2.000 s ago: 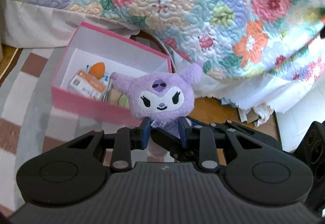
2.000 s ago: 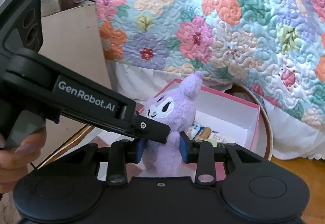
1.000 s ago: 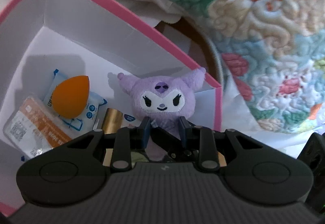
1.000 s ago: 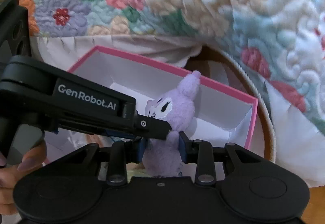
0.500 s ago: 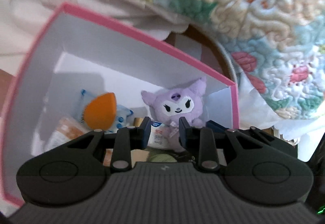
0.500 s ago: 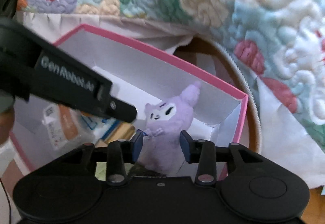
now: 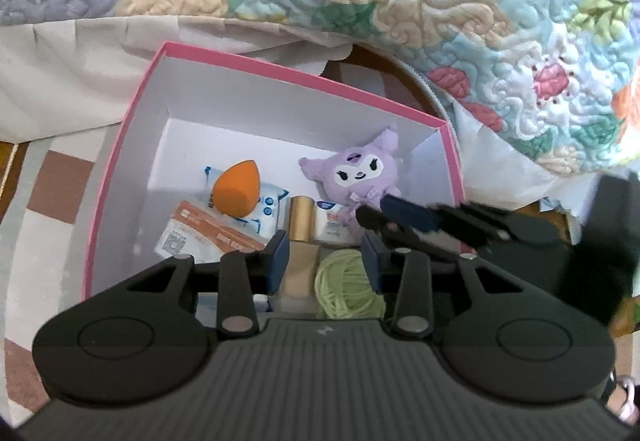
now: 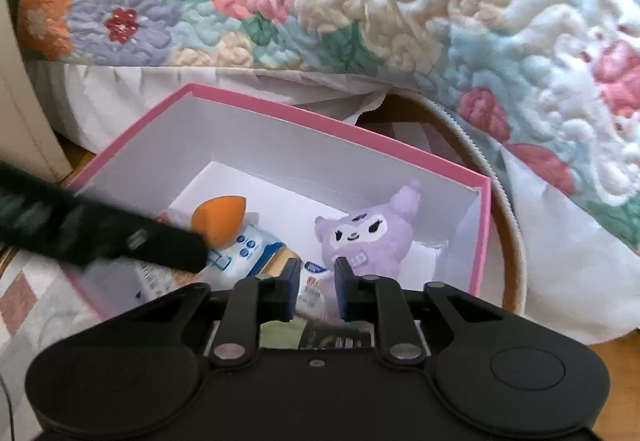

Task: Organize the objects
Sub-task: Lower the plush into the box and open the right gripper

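- Left wrist: our left gripper [image 7: 324, 255] has just been opening, jaws spread with nothing between them. The purple plush [image 7: 357, 173] sits in the pink box [image 7: 105, 177], right-hand corner, so we'd say it's dropped off.
- Right wrist: our right gripper [image 8: 313, 287] is pressed together, empty, above the plush [image 8: 370, 235] beside the orange sponge [image 8: 218, 220].
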Demonstrator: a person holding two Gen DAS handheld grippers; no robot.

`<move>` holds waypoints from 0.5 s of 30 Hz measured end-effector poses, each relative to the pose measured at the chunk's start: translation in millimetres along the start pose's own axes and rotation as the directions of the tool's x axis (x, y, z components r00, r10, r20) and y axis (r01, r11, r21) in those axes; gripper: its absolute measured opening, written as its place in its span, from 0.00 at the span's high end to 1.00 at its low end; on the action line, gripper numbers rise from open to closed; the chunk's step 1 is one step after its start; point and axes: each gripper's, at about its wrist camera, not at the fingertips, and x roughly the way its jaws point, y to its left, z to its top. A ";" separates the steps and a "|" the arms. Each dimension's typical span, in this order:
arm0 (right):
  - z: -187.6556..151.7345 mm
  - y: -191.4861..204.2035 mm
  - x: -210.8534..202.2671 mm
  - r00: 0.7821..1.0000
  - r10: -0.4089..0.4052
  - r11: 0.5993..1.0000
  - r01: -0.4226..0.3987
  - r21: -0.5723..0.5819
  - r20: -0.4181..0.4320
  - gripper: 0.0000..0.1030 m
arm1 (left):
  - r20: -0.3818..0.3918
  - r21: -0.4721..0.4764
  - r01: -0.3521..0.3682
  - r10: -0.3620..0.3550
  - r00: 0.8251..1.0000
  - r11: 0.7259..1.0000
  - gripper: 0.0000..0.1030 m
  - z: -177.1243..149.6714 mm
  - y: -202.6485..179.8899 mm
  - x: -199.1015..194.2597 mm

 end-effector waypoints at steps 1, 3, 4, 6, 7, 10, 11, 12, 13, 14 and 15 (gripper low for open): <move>2.4 -0.7 6.7 1.000 -0.007 1.000 0.007 0.002 -0.012 0.80 | -0.002 0.000 -0.003 0.003 1.000 1.000 0.62 0.3 -0.1 1.0; 2.1 -4.2 16.9 0.998 -0.041 0.999 0.042 0.026 -0.044 0.80 | 0.003 0.003 -0.016 0.016 1.000 1.000 0.62 0.7 -0.3 2.7; 2.3 -7.3 23.9 0.996 -0.052 0.998 0.055 0.041 -0.066 0.80 | 0.007 0.006 -0.025 0.025 1.000 1.000 0.61 1.0 -0.2 4.1; 1.1 -13.3 36.4 0.993 -0.075 0.994 0.082 0.070 -0.096 0.78 | 0.008 0.006 -0.041 0.041 0.999 0.999 0.60 1.9 1.7 7.3; 0.1 -14.5 41.6 0.990 -0.091 0.993 0.098 0.066 -0.104 0.78 | 0.007 0.004 -0.044 0.044 0.999 0.999 0.60 2.7 3.3 8.8; 0.5 -13.9 45.9 0.990 -0.093 0.994 0.099 0.050 -0.106 0.71 | 0.005 -0.009 -0.053 0.053 0.999 0.999 0.56 4.3 8.5 10.9; 1.4 -13.2 46.0 0.990 -0.086 0.995 0.091 0.047 -0.110 0.70 | 0.008 -0.013 -0.056 0.057 0.998 0.998 0.55 4.3 9.7 10.2; 2.2 -12.7 45.3 0.990 -0.080 0.995 0.085 0.042 -0.114 0.70 | 0.011 -0.014 -0.063 0.063 0.998 0.998 0.52 3.7 10.0 8.7; 1.8 -14.4 42.1 0.991 -0.075 0.995 0.081 0.050 -0.115 0.70 | 0.014 -0.012 -0.069 0.070 0.997 0.998 0.50 2.9 9.9 6.3; 1.3 -17.5 37.0 0.992 -0.062 0.994 0.071 0.083 -0.108 0.70 | 0.018 -0.006 -0.073 0.073 0.997 0.997 0.48 1.5 9.3 3.2; -0.3 -22.9 29.3 0.996 -0.032 0.990 0.044 0.134 -0.089 0.70 | 0.023 0.000 -0.076 0.076 0.997 0.997 0.45 -0.3 8.9 -0.3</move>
